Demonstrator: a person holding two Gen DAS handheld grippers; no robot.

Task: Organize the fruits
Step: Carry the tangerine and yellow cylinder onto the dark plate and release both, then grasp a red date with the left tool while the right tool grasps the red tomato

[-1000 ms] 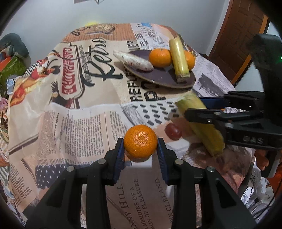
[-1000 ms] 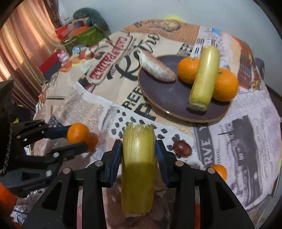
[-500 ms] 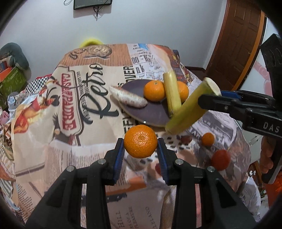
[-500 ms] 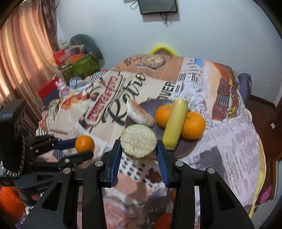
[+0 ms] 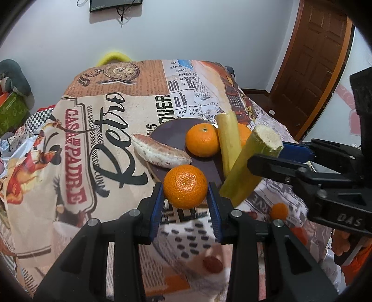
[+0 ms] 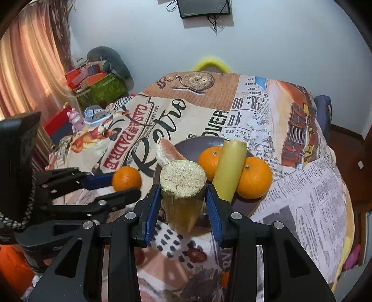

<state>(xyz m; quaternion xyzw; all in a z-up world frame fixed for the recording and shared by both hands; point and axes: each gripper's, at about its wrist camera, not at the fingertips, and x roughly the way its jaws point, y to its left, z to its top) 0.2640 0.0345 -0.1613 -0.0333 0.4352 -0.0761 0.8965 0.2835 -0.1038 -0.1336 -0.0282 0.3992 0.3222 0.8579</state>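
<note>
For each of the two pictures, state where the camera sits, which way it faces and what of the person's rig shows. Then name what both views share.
Left wrist: on the left gripper, facing the plate; its fingers clamp a mandarin; the right gripper enters from the right.
Right wrist: on the right gripper, facing the plate; it clamps a sugarcane piece; the left gripper enters from the left.
Shared: plate, both held items, tablecloth.

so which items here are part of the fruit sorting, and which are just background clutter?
Job:
- tangerine in the left hand-held gripper
- cane stalk in the right hand-held gripper
- plate holding two tangerines, another stalk, a peeled piece
- small loose fruits on the tablecloth

Clutter:
- green box
- wall screen
- curtain
- door
</note>
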